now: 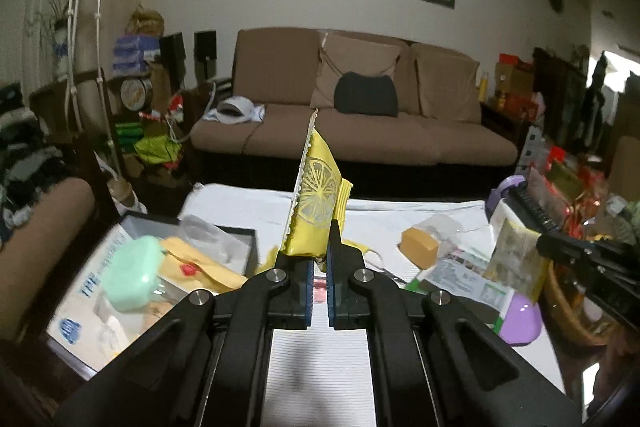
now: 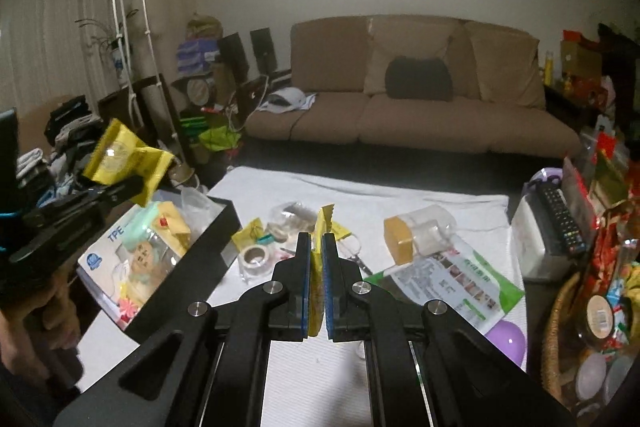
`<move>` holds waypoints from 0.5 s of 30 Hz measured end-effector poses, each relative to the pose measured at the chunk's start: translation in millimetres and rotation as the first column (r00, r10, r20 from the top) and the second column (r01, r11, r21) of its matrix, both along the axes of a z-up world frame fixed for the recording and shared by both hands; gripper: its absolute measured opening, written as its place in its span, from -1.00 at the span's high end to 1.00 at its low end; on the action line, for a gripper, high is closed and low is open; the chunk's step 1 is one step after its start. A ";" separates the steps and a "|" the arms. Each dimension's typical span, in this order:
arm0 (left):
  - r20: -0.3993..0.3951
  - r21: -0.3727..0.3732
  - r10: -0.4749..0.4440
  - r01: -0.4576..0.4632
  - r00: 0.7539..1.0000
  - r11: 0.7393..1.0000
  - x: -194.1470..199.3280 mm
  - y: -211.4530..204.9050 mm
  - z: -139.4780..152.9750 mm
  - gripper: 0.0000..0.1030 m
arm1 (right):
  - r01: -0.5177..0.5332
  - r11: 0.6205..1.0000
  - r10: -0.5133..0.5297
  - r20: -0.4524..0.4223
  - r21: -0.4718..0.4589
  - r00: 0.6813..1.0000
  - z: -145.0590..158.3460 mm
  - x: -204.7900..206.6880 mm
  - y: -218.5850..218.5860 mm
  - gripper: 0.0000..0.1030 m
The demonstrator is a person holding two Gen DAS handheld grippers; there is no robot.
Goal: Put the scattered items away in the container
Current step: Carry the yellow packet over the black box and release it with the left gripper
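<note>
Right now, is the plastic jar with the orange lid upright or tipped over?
Tipped: the jar lies on its side on the white cloth.

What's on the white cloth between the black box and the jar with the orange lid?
In the right wrist view, between the black box and the jar lie a tape roll, a small yellow packet and a clear bag.

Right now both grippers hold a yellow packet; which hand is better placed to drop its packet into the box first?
Left. The left gripper holds its yellow lemon packet right at the black box. The right gripper holds its yellow packet above the white cloth, beside the box.
</note>
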State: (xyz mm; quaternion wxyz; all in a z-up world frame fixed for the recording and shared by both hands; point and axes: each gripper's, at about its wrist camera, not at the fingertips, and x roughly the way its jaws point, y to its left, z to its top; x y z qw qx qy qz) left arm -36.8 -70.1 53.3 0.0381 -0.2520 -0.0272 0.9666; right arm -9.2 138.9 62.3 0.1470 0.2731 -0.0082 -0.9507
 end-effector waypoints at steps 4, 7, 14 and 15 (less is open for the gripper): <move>-0.016 -0.020 0.019 -0.019 1.000 1.000 8.4 -16.3 12.2 0.91 | 0.028 1.000 -0.028 -0.004 0.004 1.000 2.9 -5.1 -8.1 0.92; -0.023 -0.040 0.034 -0.035 0.999 0.999 12.2 -29.3 17.2 0.92 | 0.022 1.000 -0.022 0.010 -0.014 1.000 2.8 -10.3 -18.3 0.92; 0.006 -0.054 0.074 -0.073 0.997 0.996 13.6 -82.2 8.0 0.91 | -0.027 0.999 0.028 0.009 -0.023 1.000 4.6 -17.8 -58.7 0.92; 0.017 -0.043 0.094 -0.093 0.995 0.995 12.8 -95.2 5.4 0.91 | -0.040 0.999 0.040 0.008 -0.027 0.999 5.2 -19.0 -67.5 0.92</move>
